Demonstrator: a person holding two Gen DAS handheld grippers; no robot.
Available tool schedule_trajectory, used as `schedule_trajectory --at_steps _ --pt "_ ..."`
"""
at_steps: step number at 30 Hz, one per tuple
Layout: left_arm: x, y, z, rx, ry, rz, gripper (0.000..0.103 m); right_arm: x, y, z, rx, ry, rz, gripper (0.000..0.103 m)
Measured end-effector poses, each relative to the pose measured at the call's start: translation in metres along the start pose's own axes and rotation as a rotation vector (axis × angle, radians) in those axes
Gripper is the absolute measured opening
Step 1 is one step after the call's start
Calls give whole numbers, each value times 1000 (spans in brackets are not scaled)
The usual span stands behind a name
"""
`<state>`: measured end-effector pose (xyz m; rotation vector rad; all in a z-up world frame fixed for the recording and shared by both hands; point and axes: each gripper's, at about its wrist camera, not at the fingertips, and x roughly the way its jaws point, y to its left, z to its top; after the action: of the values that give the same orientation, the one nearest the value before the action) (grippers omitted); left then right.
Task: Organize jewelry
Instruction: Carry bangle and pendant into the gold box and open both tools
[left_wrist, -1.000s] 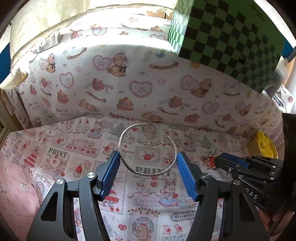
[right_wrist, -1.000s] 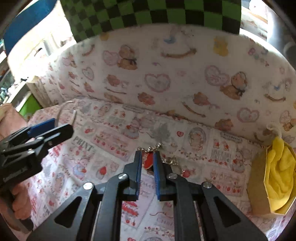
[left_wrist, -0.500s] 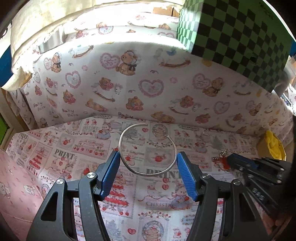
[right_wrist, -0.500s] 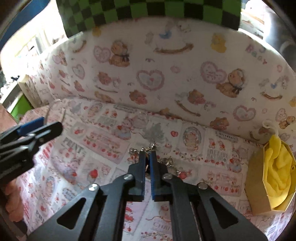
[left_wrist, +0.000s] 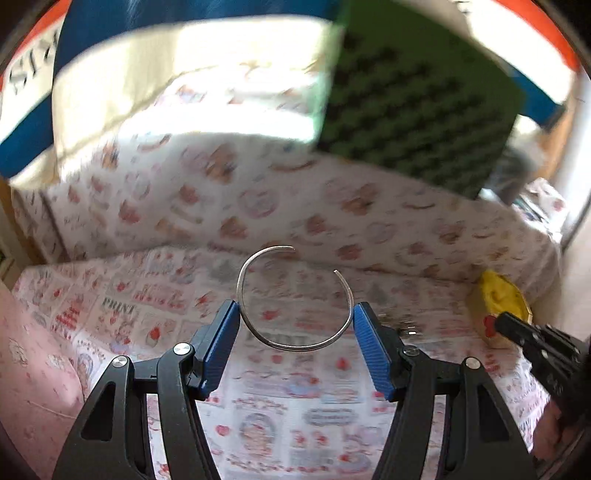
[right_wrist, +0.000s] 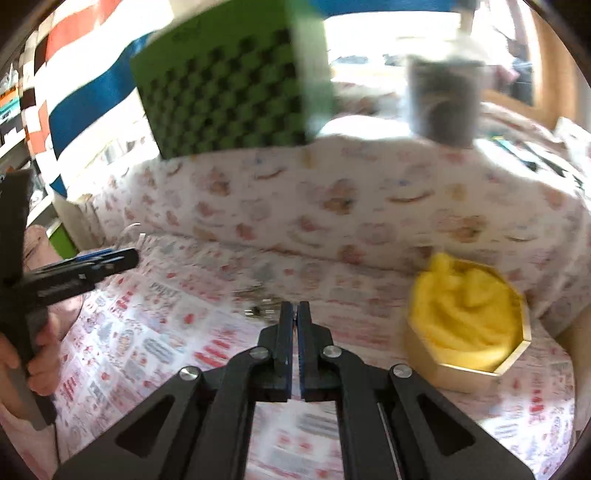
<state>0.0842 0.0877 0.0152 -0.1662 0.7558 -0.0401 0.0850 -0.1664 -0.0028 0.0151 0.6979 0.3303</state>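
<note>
Open silver bangle (left_wrist: 295, 302) held across the left gripper (left_wrist: 295, 325), its gap facing far-right, blue pads (left_wrist: 364, 332) pressing both sides, above the printed cloth (left_wrist: 295, 406). Right gripper (right_wrist: 294, 314) pinched tight on a red charm (left_wrist: 489, 325), near the yellow-lined box (right_wrist: 476, 373).

The left gripper (left_wrist: 293, 319) has the open bangle (left_wrist: 293, 299) between its two pads, the bangle's gap at the far side. Under it lies the printed cloth (left_wrist: 280, 398), which rises behind into a draped bank (left_wrist: 295, 206). On that bank stands the checkered box (left_wrist: 417, 110). To the right, on the cloth, sits the octagonal box (right_wrist: 469, 373) with a crumpled cloth (right_wrist: 465, 306) in it. The right gripper (right_wrist: 294, 314) is left of that box; a small charm (left_wrist: 489, 326) sits at its tip, a chain (right_wrist: 258, 306) just before it
</note>
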Motion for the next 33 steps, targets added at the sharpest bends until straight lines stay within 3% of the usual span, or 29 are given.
schedule_trajectory --at_steps 4,8,10,16,20,24,28,30,33 --pt "-15 -18 -3 34 -51 -4 62 -27 -47 1 128 -46 -9 2" --pt "-27 -35 -7 67 -73 -41 62 -51 -70 8 171 -118 0 2" --pt "-37 -50 -7 94 -101 1 62 -59 -85 12 207 -145 18 2" --pt "-63 -127 24 187 -141 -118 62 -62 -133 11 337 -174 25 2" --pt "-45 -190 40 259 -161 -71 62 -55 -176 4 495 -161 106 2" --pt "-14 -228 45 253 -96 -124 62 -34 -190 0 543 -89 171 3" --pt "18 -253 40 262 -34 -124 62 -19 -200 -7 610 -38 233 4" --pt "31 -257 35 257 -10 -116 62 -20 -207 -9 652 -52 223 4" --pt "47 -267 27 268 31 -138 62 -30 -217 -11 680 -99 185 12"
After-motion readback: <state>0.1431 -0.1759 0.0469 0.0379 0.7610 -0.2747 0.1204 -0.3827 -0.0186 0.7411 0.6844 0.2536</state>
